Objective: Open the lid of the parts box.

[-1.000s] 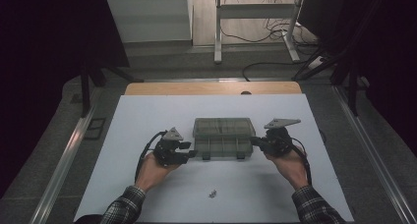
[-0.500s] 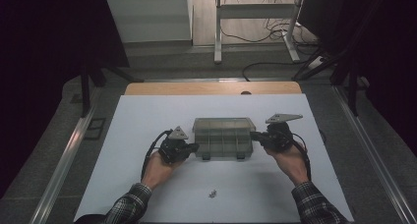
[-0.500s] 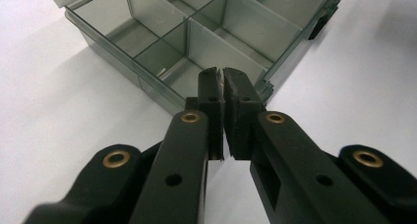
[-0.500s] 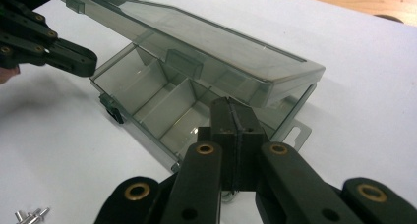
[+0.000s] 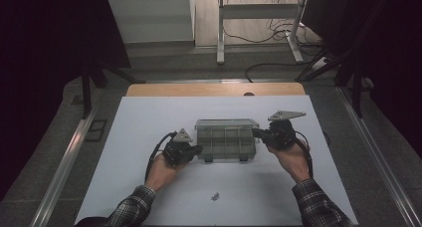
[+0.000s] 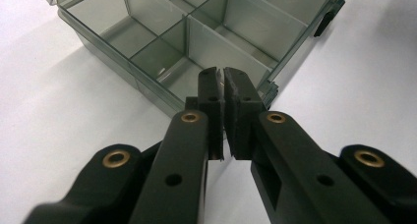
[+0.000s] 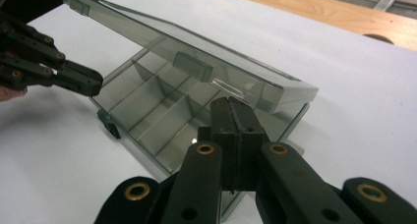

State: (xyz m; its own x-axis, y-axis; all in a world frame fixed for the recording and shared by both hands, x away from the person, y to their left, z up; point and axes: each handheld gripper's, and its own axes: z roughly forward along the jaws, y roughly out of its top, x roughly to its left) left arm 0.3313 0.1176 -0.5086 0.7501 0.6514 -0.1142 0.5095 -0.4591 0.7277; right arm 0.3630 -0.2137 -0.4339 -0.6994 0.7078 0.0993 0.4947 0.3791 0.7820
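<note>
Jaws on the left gripper (image 6: 223,84) just finished closing at the compartment box (image 5: 226,140) wall; right gripper (image 7: 235,113) is sitting pinched together, so lid-opening's starting.

A white sheet (image 5: 149,122) covers the table under the left fingers (image 5: 196,150) and the right fingers (image 5: 258,133). A small metal piece (image 5: 215,196) lies on the sheet nearer to the person than both pairs of fingers, about between them, well apart from each. Beyond the fingers a wooden strip (image 5: 209,89) runs along the far edge of the sheet. Farther behind it a metal stand (image 5: 259,13) is on the floor, with cables (image 5: 268,67) beside it, beyond the right fingers. A dark plate (image 5: 97,130) sits on the floor, outward of the left fingers, near a long rail (image 5: 64,162).
</note>
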